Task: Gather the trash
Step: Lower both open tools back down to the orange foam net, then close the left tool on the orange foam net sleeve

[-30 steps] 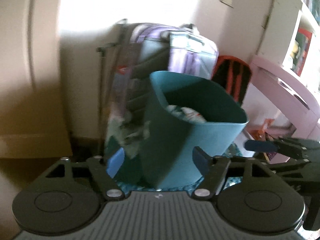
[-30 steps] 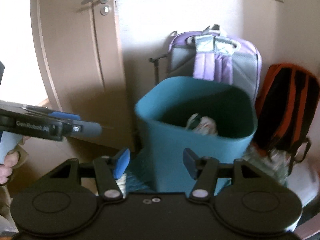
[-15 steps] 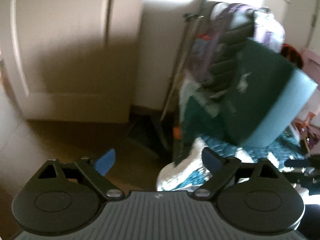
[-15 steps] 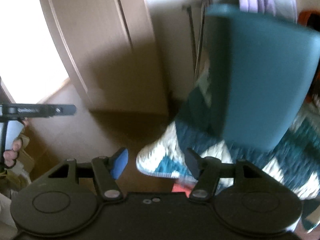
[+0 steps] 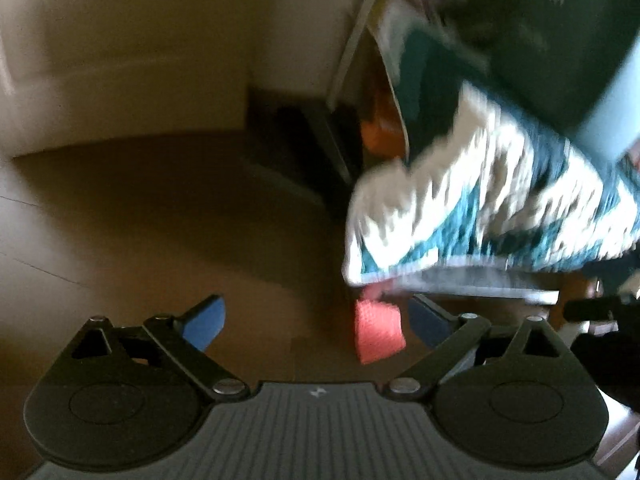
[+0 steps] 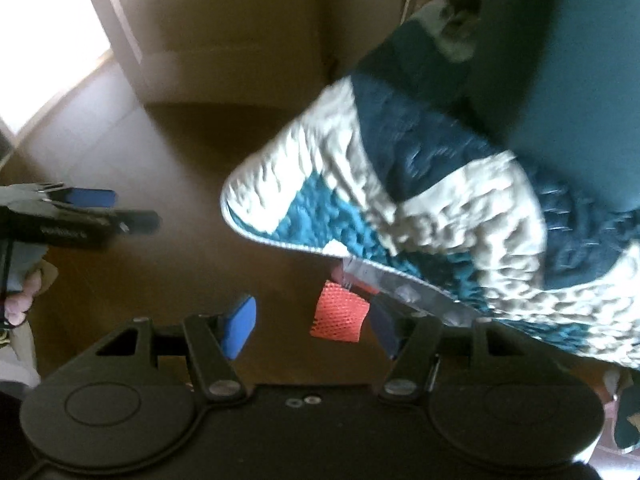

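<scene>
A small red mesh scrap (image 5: 378,336) lies on the brown floor at the edge of a teal-and-white rug (image 5: 480,208). My left gripper (image 5: 316,326) hangs above it, open wide, and the scrap shows near its right pad without touching either pad. In the right wrist view the same red mesh scrap (image 6: 340,312) sits just inside the right pad of my right gripper (image 6: 312,328), which is open and holds nothing. The teal bin (image 6: 560,80) stands on the rug (image 6: 400,184), above and to the right. Motion blurs both views.
A door and wall corner (image 6: 240,40) close the far side. Bags lean behind the teal bin (image 5: 580,40). The left gripper (image 6: 80,216) and a hand (image 6: 18,300) show at the right view's left edge. Bare floor (image 5: 160,220) spreads to the left.
Both grippers have dropped from the bin's rim toward the floor and tipped downward. The red mesh scrap has come into view by the rug's edge. The left jaws have widened.
</scene>
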